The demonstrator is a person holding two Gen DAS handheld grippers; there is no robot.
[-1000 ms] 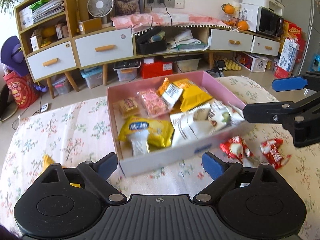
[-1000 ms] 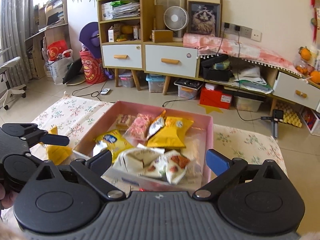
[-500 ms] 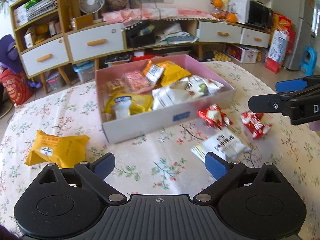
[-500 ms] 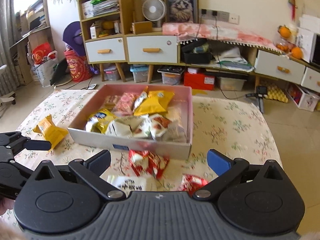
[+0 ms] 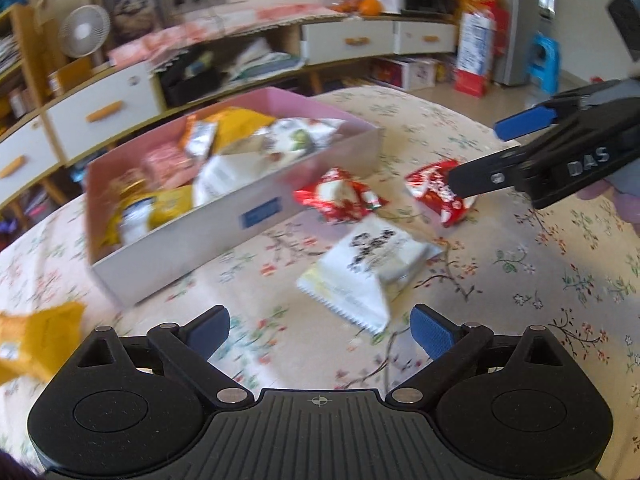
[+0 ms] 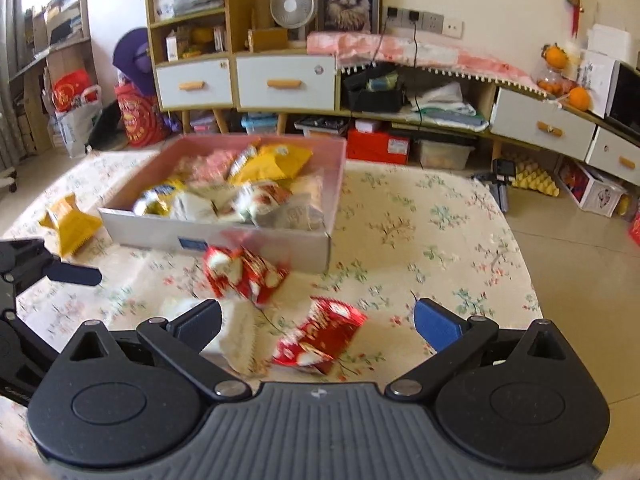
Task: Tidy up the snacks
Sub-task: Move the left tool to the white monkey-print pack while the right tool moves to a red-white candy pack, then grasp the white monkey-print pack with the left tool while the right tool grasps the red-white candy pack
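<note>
A pink box [image 5: 316, 104] [image 6: 336, 184] full of snack packets sits on the flowered tablecloth. Loose in front of it lie two red packets [image 5: 340, 196] [image 5: 436, 196], a white packet [image 5: 368, 264] and, to the left, a yellow packet [image 5: 36, 340]. In the right wrist view the red packets [image 6: 244, 272] [image 6: 320, 336], white packet [image 6: 236, 336] and yellow packet [image 6: 70, 222] show too. My left gripper [image 5: 320, 330] is open and empty, just short of the white packet. My right gripper [image 6: 318, 322] is open and empty, over the nearer red packet.
The table's right edge [image 6: 520, 264] drops to the floor. Cabinets with white drawers [image 6: 284, 82] and shelves stand behind the table. The right gripper's arm [image 5: 560, 160] reaches in from the right in the left wrist view.
Both grippers have pulled back from the box and shifted toward the loose packets; the left view now faces the white packet, the right one the red packets. Both stay open.
</note>
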